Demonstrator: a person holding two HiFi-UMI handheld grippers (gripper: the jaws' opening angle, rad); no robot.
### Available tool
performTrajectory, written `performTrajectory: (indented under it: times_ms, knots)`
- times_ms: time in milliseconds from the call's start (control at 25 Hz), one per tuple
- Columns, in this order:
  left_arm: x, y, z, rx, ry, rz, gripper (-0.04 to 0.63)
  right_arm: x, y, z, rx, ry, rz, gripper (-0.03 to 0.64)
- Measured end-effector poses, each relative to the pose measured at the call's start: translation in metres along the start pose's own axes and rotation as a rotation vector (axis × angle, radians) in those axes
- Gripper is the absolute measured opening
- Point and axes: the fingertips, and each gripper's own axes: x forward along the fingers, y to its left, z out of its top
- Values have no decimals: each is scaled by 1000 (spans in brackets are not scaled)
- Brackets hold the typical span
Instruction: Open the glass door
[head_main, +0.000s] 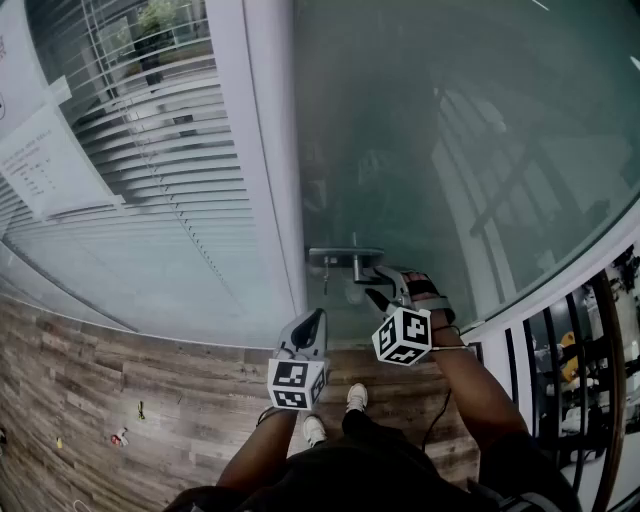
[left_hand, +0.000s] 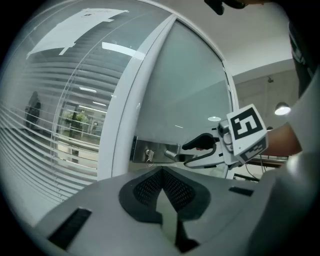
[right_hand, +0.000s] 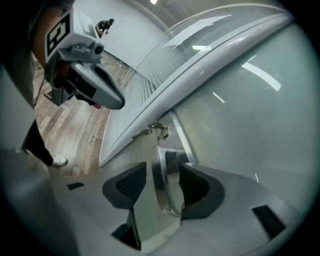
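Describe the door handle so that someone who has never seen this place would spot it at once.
Find the big frosted glass door right of the white frame post. On its left edge sits a metal lock plate; the handle is the silver lever jutting from it, between the right gripper's open jaws. Unlike the small key dangling beside it, it is a thick bar.

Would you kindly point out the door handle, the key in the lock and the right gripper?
door handle (right_hand: 161, 181): right gripper view, lever's middle.
key (right_hand: 158, 128): right gripper view, its ring end.
right gripper (head_main: 380, 284): head view, between its fingertips.
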Motion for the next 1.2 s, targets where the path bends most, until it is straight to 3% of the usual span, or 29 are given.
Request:
performTrajectory:
  times_ms: [360,600,680,840,1040,1200]
  knots:
    - [9,4,-9,30,-1,32,-2,28,28,-22,-156,80,201,198]
    - [12,4,-23,14,39,41,-2,45,40,-17,-154,71,289,160]
    - [15,9,-22,20,40,44,-2,52,37,-14,-146,64,282,136]
    - [20,24,-24,16,54,63,-2,63,21,-8,-125,50,182,16]
    - [19,28,-20,15,46,92,-2,58,14,-7,-92,6,104,14]
    - [22,36,-14,-4,54,92,-2,66,8,5,-2,-63,79,14]
